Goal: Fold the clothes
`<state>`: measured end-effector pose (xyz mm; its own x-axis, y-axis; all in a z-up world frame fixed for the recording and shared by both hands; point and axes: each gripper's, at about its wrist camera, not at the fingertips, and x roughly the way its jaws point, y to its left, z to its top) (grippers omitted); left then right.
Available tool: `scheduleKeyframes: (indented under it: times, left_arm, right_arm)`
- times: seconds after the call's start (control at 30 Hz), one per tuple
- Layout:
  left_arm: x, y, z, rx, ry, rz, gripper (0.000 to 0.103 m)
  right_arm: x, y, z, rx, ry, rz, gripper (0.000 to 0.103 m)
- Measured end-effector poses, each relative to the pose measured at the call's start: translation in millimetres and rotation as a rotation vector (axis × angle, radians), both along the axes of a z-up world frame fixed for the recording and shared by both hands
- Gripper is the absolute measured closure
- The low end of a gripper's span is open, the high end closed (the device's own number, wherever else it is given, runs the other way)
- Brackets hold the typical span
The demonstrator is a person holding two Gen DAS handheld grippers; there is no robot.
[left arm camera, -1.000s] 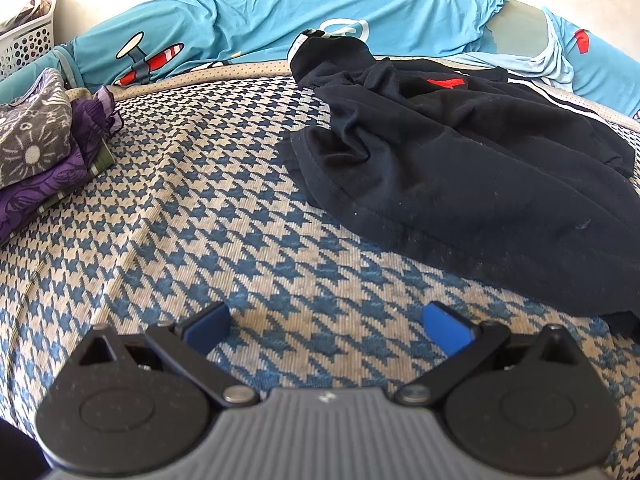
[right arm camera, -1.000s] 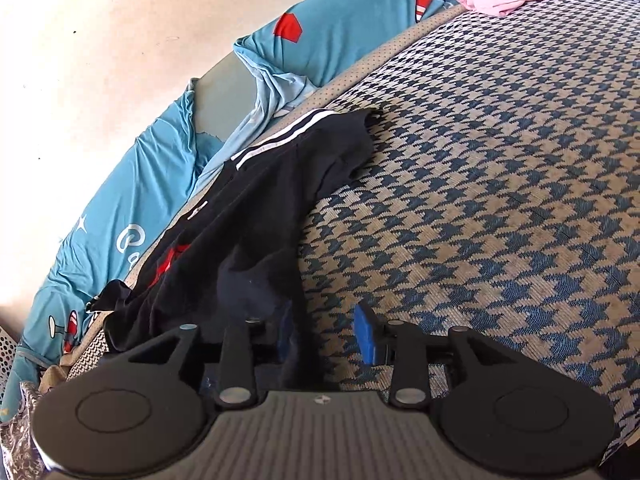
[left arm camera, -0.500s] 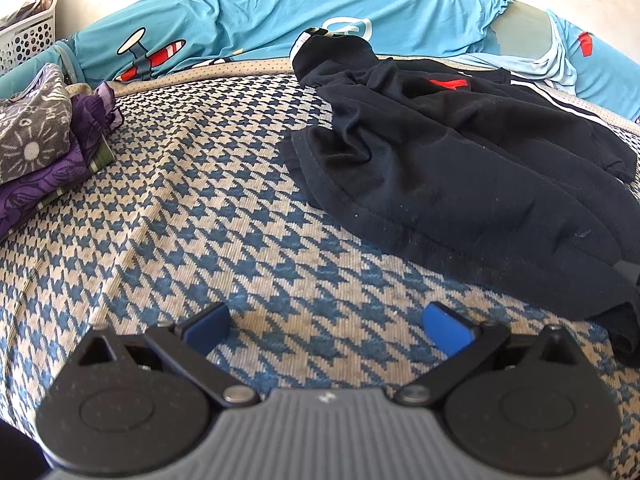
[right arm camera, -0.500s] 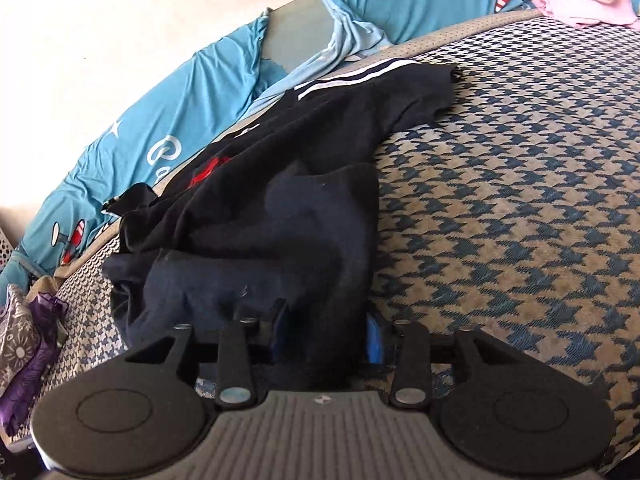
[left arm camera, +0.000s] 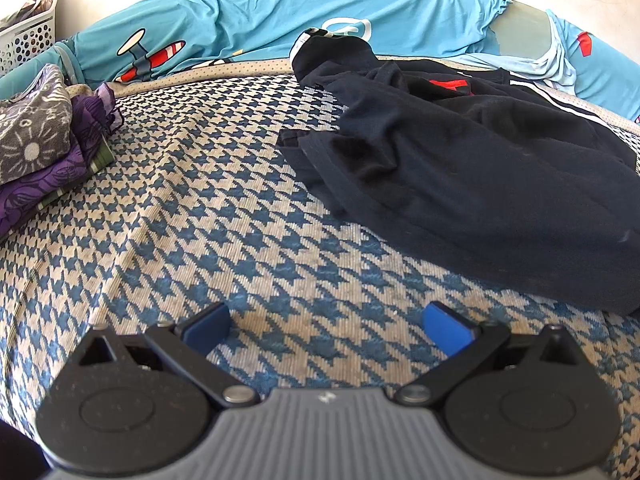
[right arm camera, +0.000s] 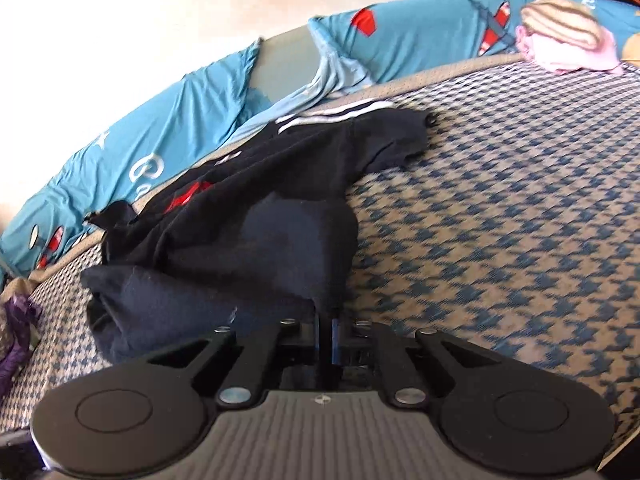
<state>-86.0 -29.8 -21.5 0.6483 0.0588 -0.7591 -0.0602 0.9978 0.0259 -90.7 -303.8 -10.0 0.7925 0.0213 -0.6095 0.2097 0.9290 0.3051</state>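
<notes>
While our right gripper [right arm camera: 327, 334] pinches the near edge of the crumpled black shirt [right arm camera: 256, 216] on the bed [right arm camera: 500, 208], our left gripper [left arm camera: 326, 326] hangs open; folding has barely begun.

Bed w/ blue-and-beige houndstooth cover [left arm camera: 224, 216] fills most of both views. Along its far edge: turquoise sheet [left arm camera: 248, 20] w/ cartoon plane print, bunched up vs. a plain pale wall [right arm camera: 160, 28]. White perforated basket [left arm camera: 28, 40] at far left corner. Strong daylight, wall nearly washed out. Dark, unclear shapes in top right corner of right view.
</notes>
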Motion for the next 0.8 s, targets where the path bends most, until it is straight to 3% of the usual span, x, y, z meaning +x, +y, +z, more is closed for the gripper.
scheduleKeyframes:
  times: [0.23, 0.33, 0.47, 0.7, 0.8]
  left_arm:
    - [0, 0, 1, -0.001, 0.000, 0.002, 0.000]
    - [1, 0, 1, -0.003, 0.001, 0.003, 0.000]
    - [2, 4, 4, -0.025, 0.007, 0.017, 0.000]
    - [4, 17, 10, -0.073, 0.002, 0.075, 0.000]
    - [4, 20, 10, -0.082, 0.003, 0.091, 0.000]
  right_arm:
    - [-9, -34, 11, -0.051, -0.008, -0.206, 0.097]
    - [-8, -41, 9, -0.062, 0.021, -0.229, 0.097]
    - [-13, -45, 15, -0.074, -0.002, -0.255, 0.081]
    - [-26, -32, 35, -0.169, -0.129, -0.210, 0.077]
    - [-30, -29, 41, -0.232, -0.153, -0.271, 0.067]
